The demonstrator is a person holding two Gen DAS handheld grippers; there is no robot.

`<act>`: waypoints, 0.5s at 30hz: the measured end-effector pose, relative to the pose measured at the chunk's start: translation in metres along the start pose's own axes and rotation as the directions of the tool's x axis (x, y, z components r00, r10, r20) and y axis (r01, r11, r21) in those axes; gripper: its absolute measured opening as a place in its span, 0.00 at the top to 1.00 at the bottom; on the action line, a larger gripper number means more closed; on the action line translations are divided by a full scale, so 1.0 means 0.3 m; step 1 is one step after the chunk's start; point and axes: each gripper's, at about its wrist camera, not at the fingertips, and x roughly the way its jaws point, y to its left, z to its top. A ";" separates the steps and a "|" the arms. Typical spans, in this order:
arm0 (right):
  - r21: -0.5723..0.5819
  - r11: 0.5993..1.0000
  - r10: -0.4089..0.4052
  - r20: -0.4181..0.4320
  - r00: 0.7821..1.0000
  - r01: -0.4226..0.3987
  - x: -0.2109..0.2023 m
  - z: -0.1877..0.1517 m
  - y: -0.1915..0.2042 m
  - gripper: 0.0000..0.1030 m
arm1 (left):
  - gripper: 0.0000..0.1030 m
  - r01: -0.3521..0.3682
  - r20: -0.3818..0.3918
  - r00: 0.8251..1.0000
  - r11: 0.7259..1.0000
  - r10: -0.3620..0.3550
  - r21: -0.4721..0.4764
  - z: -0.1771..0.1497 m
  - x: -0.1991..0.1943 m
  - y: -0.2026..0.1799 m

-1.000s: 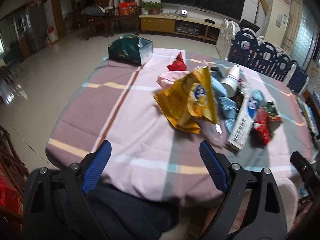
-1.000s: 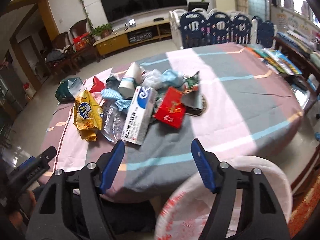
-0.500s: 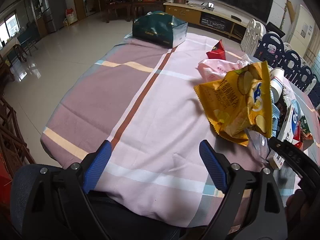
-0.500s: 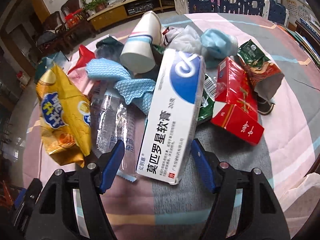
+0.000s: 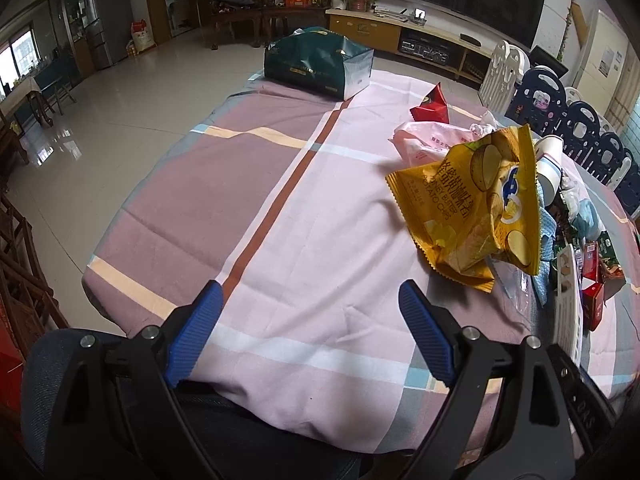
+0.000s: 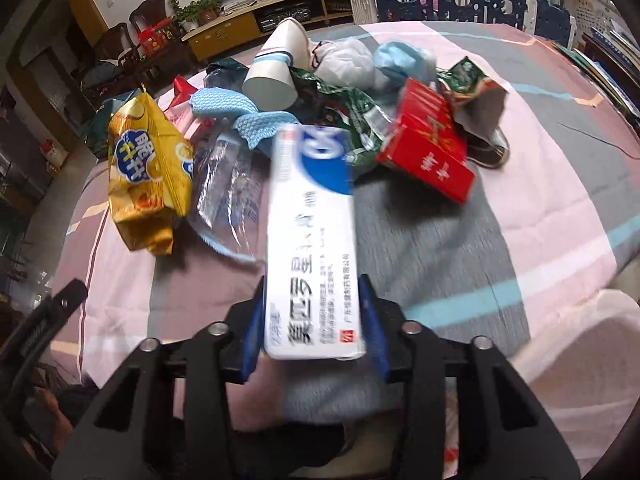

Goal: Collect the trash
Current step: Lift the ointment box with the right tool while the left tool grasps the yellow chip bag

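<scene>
A pile of trash lies on the striped tablecloth point(image 5: 280, 200). In it are a yellow chip bag point(image 6: 148, 176), a paper cup point(image 6: 276, 68), a red carton point(image 6: 428, 148), blue cloths point(image 6: 224, 104) and a clear wrapper point(image 6: 228, 184). My right gripper point(image 6: 312, 292) has its closing jaws around the near end of a long white-and-blue box point(image 6: 312, 208). Both pads touch the box's sides. My left gripper point(image 5: 310, 296) hangs open over bare cloth near the table's edge, with the chip bag point(image 5: 476, 208) to its right and nothing between its fingers.
A dark green gift bag point(image 5: 320, 64) stands at the table's far edge. A white bag with red print point(image 6: 560, 380) sits below the table's near right edge. A person's dark trouser leg point(image 5: 240, 440) is under the near edge. Blue-and-white fence panels point(image 5: 580, 128) line the far right.
My right gripper dropped toward the pile and its jaws narrowed from wide apart onto the white-and-blue box. My left gripper came forward over the table edge, then held still, open.
</scene>
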 end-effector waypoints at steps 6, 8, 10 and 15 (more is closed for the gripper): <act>0.002 1.000 -0.007 -0.010 1.000 0.007 -0.002 -0.028 -0.016 0.60 | 0.13 0.005 0.001 1.000 1.000 -0.005 0.005 -0.005 -0.005 -0.002; 0.005 1.000 -0.002 -0.012 1.000 0.002 -0.001 -0.026 -0.009 0.60 | 0.13 0.005 0.005 1.000 1.000 -0.005 0.005 -0.005 -0.006 -0.001; 0.001 1.000 0.001 -0.018 1.000 -0.001 0.002 -0.028 -0.003 0.60 | 0.13 0.007 0.001 1.000 1.000 -0.007 0.005 -0.005 -0.004 -0.003; 0.008 1.000 0.018 -0.034 0.999 -0.018 0.022 -0.016 0.008 0.59 | 0.13 0.012 0.000 1.000 1.000 -0.012 0.004 -0.007 -0.007 -0.002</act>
